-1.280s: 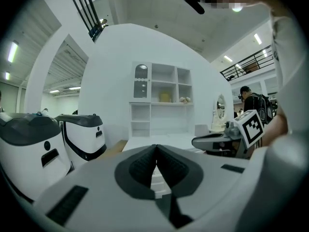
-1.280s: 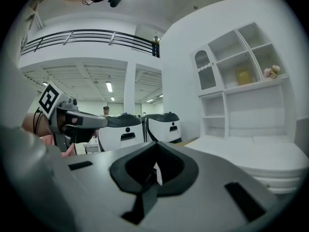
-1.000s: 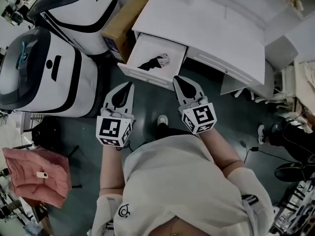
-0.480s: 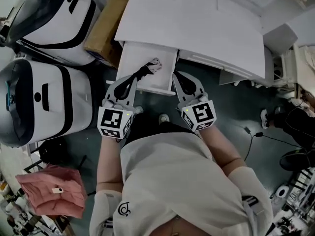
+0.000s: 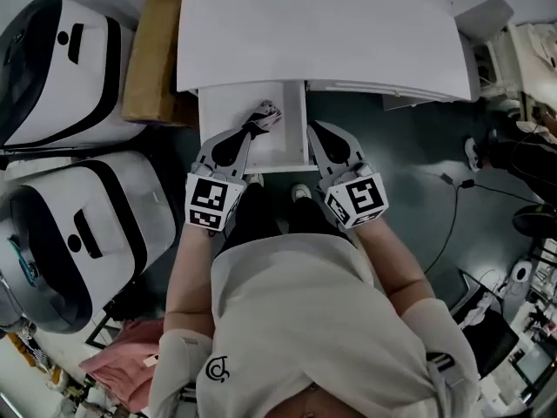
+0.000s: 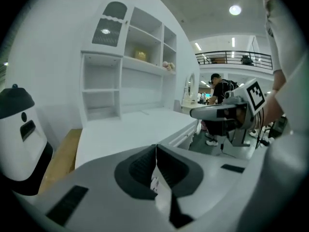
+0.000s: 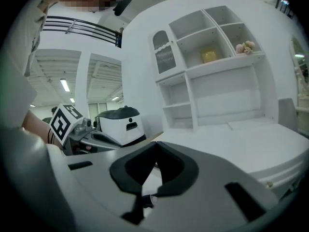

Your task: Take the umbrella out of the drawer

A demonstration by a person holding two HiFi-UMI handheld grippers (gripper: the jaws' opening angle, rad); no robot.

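The folded umbrella (image 5: 263,116), dark with a patterned end, lies in the open white drawer (image 5: 222,107) under the desk top (image 5: 313,33). My left gripper (image 5: 247,132) is shut, its tip over the drawer's front part, right at the umbrella's near end; I cannot tell whether it touches. Through the gap under its pads a patterned bit of the umbrella (image 6: 154,182) shows below the left gripper (image 6: 156,147). My right gripper (image 5: 312,127) is shut too, empty, just right of the drawer's front corner. In its own view the right gripper (image 7: 155,143) points along the desk.
Two large white-and-black machines (image 5: 52,68) (image 5: 83,233) stand left of the desk, with a cardboard box (image 5: 150,55) between them and it. White shelving (image 7: 212,57) rises behind the desk. A cable (image 5: 452,207) runs over the floor at right. Pink cloth (image 5: 122,373) lies lower left.
Both grippers have come closer to the desk and lower. The left tip now reaches over the drawer by the umbrella; the right one has come level with the drawer's front.
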